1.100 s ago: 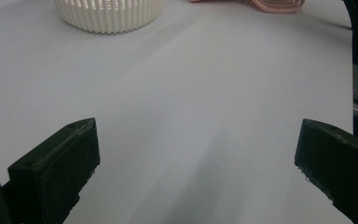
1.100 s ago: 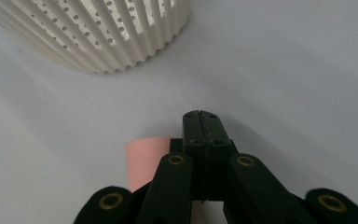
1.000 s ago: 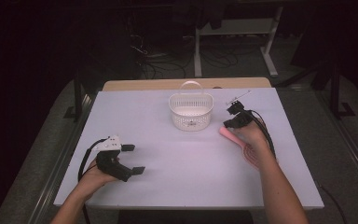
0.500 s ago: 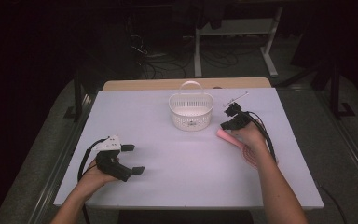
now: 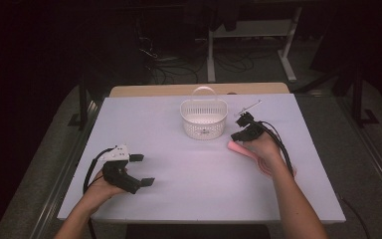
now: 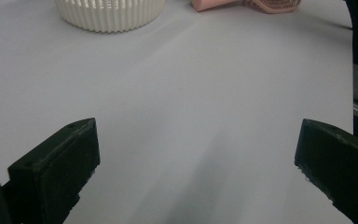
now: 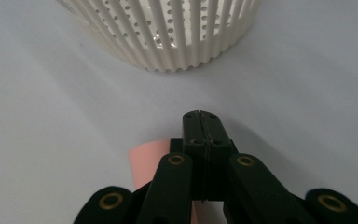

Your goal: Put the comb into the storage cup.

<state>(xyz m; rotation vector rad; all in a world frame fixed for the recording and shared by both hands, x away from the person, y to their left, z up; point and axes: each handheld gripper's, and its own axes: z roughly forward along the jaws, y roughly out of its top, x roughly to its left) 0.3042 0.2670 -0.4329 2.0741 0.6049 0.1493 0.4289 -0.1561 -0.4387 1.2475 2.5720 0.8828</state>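
basket [image 5: 204, 119]: small bits inside | L gripper [image 5: 142, 170] jaws spread | R gripper [image 7: 200, 122] jaws pressed together, above pink item [image 7: 147, 161]

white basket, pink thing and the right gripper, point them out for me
white basket [image 5: 204, 130], high view, on its slatted front wall
pink thing [image 5: 243, 150], high view, on its flat top
right gripper [image 7: 200, 122], right gripper view, on the closed jaw tips

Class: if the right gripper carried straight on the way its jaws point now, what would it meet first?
Most likely the white basket: the right gripper, jaws shut, points at its slatted wall across bare table, though the gap is hard to judge.
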